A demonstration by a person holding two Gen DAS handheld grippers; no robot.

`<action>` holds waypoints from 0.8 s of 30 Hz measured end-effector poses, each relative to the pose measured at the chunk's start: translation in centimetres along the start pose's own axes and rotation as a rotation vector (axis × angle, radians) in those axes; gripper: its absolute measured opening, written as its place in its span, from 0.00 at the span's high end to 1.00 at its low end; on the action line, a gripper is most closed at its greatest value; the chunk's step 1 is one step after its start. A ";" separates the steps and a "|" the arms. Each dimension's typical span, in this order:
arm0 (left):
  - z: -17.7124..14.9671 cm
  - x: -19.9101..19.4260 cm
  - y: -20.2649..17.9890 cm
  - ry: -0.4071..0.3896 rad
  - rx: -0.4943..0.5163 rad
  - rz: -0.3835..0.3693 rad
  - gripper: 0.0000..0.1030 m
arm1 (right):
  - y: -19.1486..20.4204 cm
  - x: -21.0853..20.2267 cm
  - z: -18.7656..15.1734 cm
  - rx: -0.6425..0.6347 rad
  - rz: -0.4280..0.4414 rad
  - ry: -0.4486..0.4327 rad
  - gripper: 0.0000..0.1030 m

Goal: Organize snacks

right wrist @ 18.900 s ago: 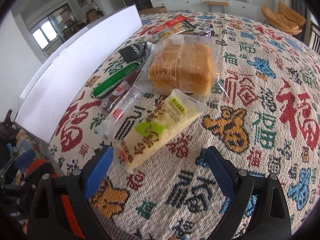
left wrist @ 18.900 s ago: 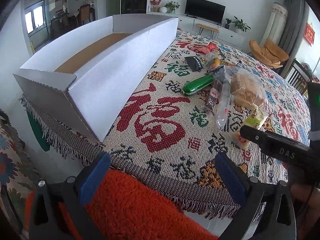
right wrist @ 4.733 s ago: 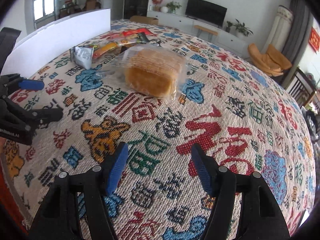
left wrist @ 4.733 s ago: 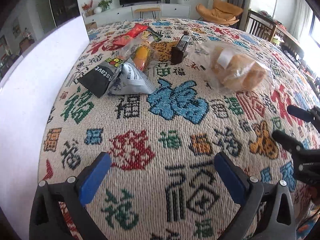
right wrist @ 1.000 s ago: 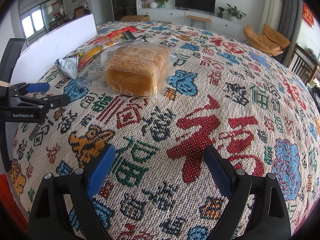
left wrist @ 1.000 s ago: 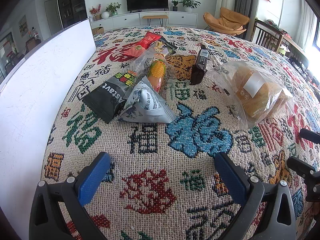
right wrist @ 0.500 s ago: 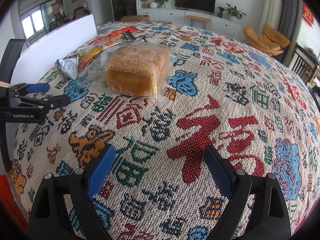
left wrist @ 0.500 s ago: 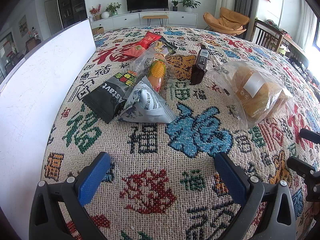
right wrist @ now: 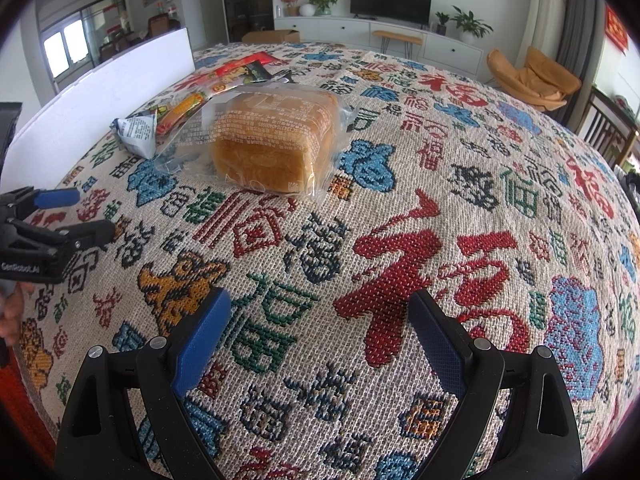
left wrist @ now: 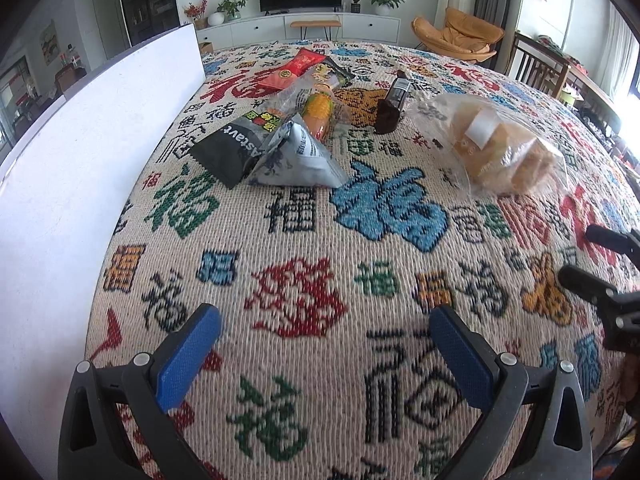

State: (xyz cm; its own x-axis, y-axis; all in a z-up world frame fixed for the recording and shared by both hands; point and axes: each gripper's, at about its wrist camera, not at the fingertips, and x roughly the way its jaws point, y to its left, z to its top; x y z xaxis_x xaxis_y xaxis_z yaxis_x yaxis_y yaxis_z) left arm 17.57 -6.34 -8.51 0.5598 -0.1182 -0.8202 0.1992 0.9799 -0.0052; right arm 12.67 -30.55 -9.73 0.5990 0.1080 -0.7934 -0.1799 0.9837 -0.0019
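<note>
Left gripper (left wrist: 326, 330) and right gripper (right wrist: 318, 314) both gape wide, empty, over bare woven cloth (right wrist: 400, 264). Ahead, bagged bread (right wrist: 276, 140); snack packets (left wrist: 280, 140) cluster near the white box wall (left wrist: 80, 152) at the left edge.

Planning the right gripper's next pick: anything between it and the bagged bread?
Nothing visible. The right gripper is open over bare tablecloth, and the bagged bread lies ahead and slightly left with only cloth between. The grey pouch and corn snack lie left of the bread, off that line.
</note>
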 end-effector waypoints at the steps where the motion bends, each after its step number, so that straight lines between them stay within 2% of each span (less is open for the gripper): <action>1: -0.5 -0.3 0.0 -0.017 -0.003 0.001 0.00 | 0.0 0.1 0.0 0.001 0.003 0.001 0.09; 8: -0.7 -0.4 0.0 -0.017 -0.004 0.007 0.00 | 0.4 0.6 0.4 0.001 0.001 0.008 0.07; 14: -0.8 -0.6 0.1 -0.018 -0.008 0.009 0.00 | 0.7 0.2 0.6 -0.005 0.007 0.020 0.09; 16: -0.8 -0.6 0.2 -0.020 -0.020 0.020 0.00 | 1.0 -1.7 1.5 0.028 0.041 -0.041 0.10; 18: -0.7 -0.5 0.4 -0.020 -0.031 0.017 0.00 | 1.6 -3.7 4.0 0.053 0.097 -0.126 0.10; 20: -0.7 -0.4 0.4 -0.020 -0.029 0.021 0.00 | 2.3 -4.1 8.1 0.069 0.148 -0.137 0.09; 22: -0.7 -0.4 0.4 -0.020 -0.030 0.019 0.00 | 3.0 -2.3 12.9 0.092 0.185 -0.058 0.09; 24: -0.7 -0.4 0.3 -0.021 -0.029 0.020 0.00 | 3.4 1.3 17.1 0.137 0.198 0.079 0.09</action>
State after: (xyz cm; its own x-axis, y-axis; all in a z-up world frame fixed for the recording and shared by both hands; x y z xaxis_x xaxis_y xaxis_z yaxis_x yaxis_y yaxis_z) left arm 16.84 -5.84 -8.56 0.5802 -0.1015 -0.8082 0.1645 0.9864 -0.0058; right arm 26.20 -24.65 -0.38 0.4987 0.2943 -0.8153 -0.1774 0.9553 0.2364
